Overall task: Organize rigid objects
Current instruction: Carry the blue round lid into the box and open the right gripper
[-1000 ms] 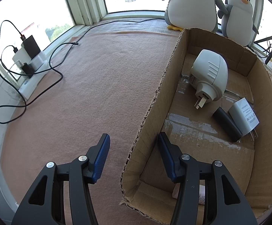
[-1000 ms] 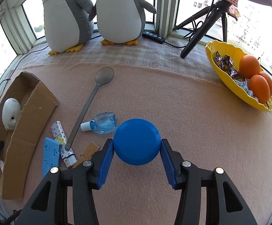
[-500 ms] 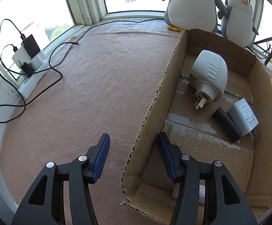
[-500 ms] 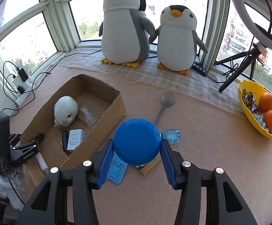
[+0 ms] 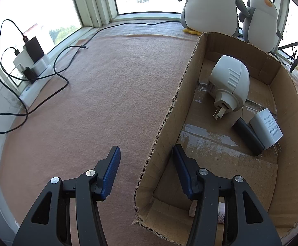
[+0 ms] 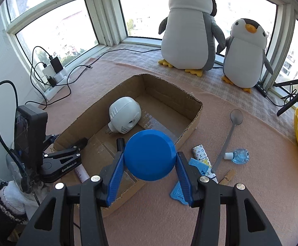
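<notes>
My right gripper [image 6: 150, 164] is shut on a round blue disc [image 6: 150, 154] and holds it in the air over the near right wall of the cardboard box [image 6: 192, 123]. The box [image 5: 169, 123] holds a white plug-in device [image 5: 229, 84], a black stick [image 5: 248, 136], a white charger [image 5: 266, 128] and a pinkish tube [image 5: 220, 213]. My left gripper [image 5: 147, 166] is open and straddles the box's left wall at its near corner. It also shows in the right wrist view [image 6: 67, 151].
On the pink cloth right of the box lie a grey spoon [image 6: 229, 135], a small blue bottle [image 6: 238, 155], a patterned tube [image 6: 201, 155], a blue flat piece [image 6: 182, 190] and a wooden clothespin [image 6: 227, 176]. Two plush penguins [image 6: 190, 30] stand at the back. Cables and chargers [image 5: 32, 61] lie left.
My right gripper has carried the blue disc left and toward the box, so it now hangs over the box's near wall. The left gripper has stayed still.
</notes>
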